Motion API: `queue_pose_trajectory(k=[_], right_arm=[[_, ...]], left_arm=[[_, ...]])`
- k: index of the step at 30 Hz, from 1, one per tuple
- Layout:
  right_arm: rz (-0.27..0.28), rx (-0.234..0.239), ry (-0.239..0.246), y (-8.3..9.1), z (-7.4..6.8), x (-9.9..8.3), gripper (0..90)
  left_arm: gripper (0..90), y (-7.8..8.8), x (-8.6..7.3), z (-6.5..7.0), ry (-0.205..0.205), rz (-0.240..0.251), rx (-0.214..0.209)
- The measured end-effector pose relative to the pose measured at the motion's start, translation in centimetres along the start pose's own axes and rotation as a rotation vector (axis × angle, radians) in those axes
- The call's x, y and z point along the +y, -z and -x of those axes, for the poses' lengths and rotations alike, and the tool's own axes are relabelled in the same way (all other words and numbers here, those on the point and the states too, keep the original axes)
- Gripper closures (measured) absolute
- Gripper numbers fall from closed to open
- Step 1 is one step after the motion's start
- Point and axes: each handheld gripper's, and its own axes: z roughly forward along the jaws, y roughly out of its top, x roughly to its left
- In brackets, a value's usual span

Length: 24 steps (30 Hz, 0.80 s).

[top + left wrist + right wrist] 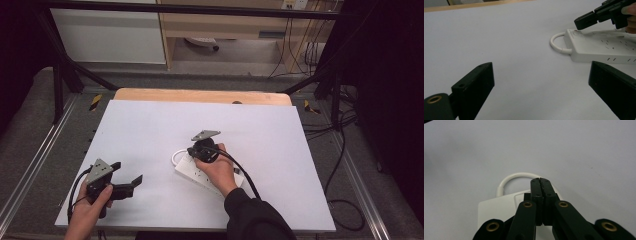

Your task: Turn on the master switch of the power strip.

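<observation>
A flat white rectangular power strip (200, 172) lies on the white sheet-covered table (150, 130), a little right of its middle and toward the person's side, set at a slant. Its curved white cable loop (176, 156) comes out of the far-left end and rests on the sheet. The right gripper (196, 151), held in the right hand (216, 169), sits over that far-left end, jaws pressed together with their tips just above the strip's top face near the loop. The left gripper (127, 181), held in the left hand (92, 207), is well apart to the left near the table's near edge, jaws spread wide and pointing right toward the strip. Bare wooden tabletop (200, 95) shows behind the sheet's far edge.
</observation>
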Motion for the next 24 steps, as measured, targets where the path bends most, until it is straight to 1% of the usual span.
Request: queue_pose_trajectory(k=[6,9,16,19,24], right_arm=[[-0.007,0.002,0.004,-0.30,-0.17,-0.20,90.0],[-0.008,-0.005,0.006,-0.38,-0.25,-0.27,90.0],[0.007,-0.022,-0.004,-0.20,0.04,-0.65,90.0],[0.011,-0.023,-0.010,-0.17,0.06,-0.70,90.0],[0.015,-0.018,-0.004,-0.14,0.01,-0.76,90.0]], left_arm=[[6.3,-0.04,-0.02,0.02,-0.001,-0.004,-0.001],[6.3,0.02,0.00,-0.01,-0.007,-0.005,0.004],[6.3,0.00,-0.02,-0.02,-0.003,-0.004,-0.001],[6.3,-0.01,-0.02,-0.01,-0.004,-0.004,-0.001],[6.4,0.00,-0.02,-0.02,-0.007,-0.007,0.002]])
